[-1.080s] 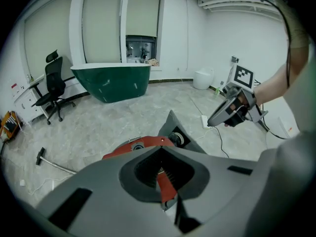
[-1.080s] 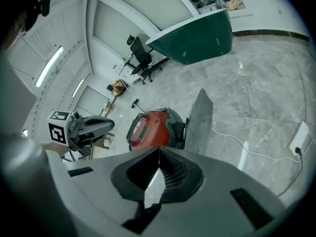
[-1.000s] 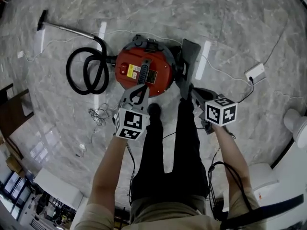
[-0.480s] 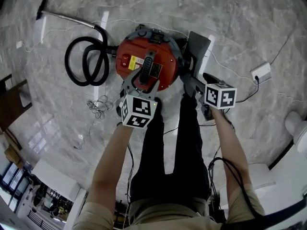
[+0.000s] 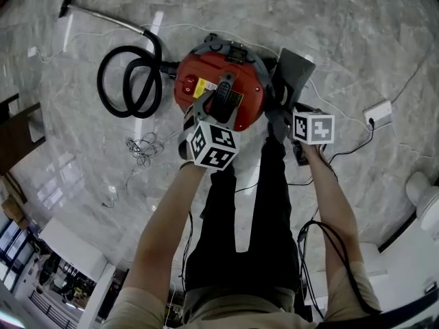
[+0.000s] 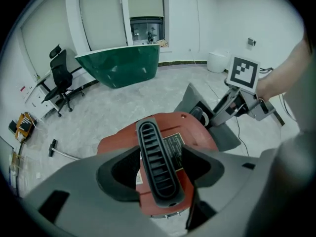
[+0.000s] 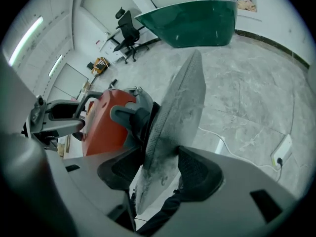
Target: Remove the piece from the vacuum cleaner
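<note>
Since a second ago, both tongs have dropped onto the red vacuum cleaner (image 5: 250,94) at upper centre and have just swung from shut to wide. The left tongs (image 6: 159,174) straddle its black handle (image 6: 155,157) without gripping. The right tongs (image 7: 160,174), lately narrowing slightly, straddle the grey piece (image 7: 180,102) on the cleaner's right side, unclamped.

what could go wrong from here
The left gripper, jaws just opened, straddles the black handle without gripping; the red vacuum cleaner may tip or slide when the grey piece is pulled.
The right gripper, jaws just opened too, has that thin piece between them unclamped; it could slip or twist.
</note>
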### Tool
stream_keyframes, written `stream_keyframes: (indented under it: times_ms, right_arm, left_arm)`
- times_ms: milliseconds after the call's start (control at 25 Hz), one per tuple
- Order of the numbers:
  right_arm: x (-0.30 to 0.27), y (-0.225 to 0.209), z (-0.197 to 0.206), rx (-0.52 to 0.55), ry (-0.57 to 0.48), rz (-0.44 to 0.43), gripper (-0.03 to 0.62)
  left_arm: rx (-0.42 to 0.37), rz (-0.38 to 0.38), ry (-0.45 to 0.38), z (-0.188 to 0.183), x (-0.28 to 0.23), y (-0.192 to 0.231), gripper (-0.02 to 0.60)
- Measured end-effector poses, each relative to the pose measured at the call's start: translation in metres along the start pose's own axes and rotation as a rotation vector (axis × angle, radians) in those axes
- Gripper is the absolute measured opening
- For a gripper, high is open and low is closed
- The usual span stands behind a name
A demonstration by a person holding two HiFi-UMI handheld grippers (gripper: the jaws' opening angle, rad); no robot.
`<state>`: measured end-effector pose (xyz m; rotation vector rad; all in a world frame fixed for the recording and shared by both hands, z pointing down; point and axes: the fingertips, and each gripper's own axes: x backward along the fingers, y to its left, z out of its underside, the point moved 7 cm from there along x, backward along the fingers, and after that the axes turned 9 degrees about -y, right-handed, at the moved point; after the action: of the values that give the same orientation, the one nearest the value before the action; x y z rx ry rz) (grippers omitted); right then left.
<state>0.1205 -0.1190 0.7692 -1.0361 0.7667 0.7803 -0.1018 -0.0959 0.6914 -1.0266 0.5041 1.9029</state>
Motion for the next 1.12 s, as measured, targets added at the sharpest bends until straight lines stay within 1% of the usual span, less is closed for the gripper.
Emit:
stream_keyframes:
  times_ms: [40, 160, 200, 280, 360, 440, 560, 720, 880, 960, 1000, 1040, 1120]
  right_arm:
    - [-0.001, -0.001, 0.0, -0.002, 0.01, 0.009, 0.228]
    - [-0.003, 0.0, 0.0, -0.025, 0.022, 0.023, 0.176]
    - [-0.004, -0.001, 0.0, -0.039, 0.023, 0.025, 0.165]
    - [-0.003, -0.002, 0.002, -0.073, 0.027, 0.031, 0.149]
    - [-0.001, -0.003, 0.004, -0.106, 0.029, 0.035, 0.127]
    - [-0.001, -0.004, 0.005, -0.133, 0.028, 0.028, 0.114]
    - [-0.002, -0.003, 0.006, -0.129, 0.035, 0.027, 0.112]
    - [-0.003, -0.004, 0.006, -0.133, 0.036, 0.018, 0.11]
    - [-0.004, -0.006, 0.01, -0.198, 0.018, -0.002, 0.11]
    - [-0.004, -0.006, 0.01, -0.207, 0.012, -0.003, 0.107]
    - [-0.004, -0.004, 0.01, -0.202, 0.011, -0.003, 0.103]
    - [-0.005, -0.002, 0.01, -0.187, 0.013, -0.001, 0.072]
    - [-0.006, 0.004, 0.01, -0.141, 0.014, 0.015, 0.039]
  left_arm:
    - [-0.001, -0.001, 0.004, 0.0, -0.002, 0.0, 0.264]
    - [0.017, 0.002, 0.023, 0.003, -0.006, 0.006, 0.261]
    - [0.02, 0.006, 0.035, 0.004, -0.007, 0.007, 0.252]
    - [0.021, 0.016, 0.051, 0.007, -0.01, 0.007, 0.215]
    - [0.039, 0.028, 0.054, 0.006, -0.011, 0.007, 0.206]
    - [0.067, 0.039, 0.055, 0.006, -0.011, 0.008, 0.198]
    - [0.102, 0.052, 0.057, 0.008, -0.012, 0.008, 0.187]
    - [0.099, 0.057, 0.053, 0.009, -0.012, 0.008, 0.186]
    - [0.099, 0.055, 0.054, 0.01, -0.013, 0.007, 0.185]
    - [0.099, 0.056, 0.058, 0.009, -0.014, 0.008, 0.184]
    - [0.098, 0.057, 0.058, 0.009, -0.013, 0.008, 0.184]
    - [0.097, 0.058, 0.056, 0.01, -0.013, 0.008, 0.184]
    - [0.094, 0.06, 0.05, 0.011, -0.013, 0.009, 0.184]
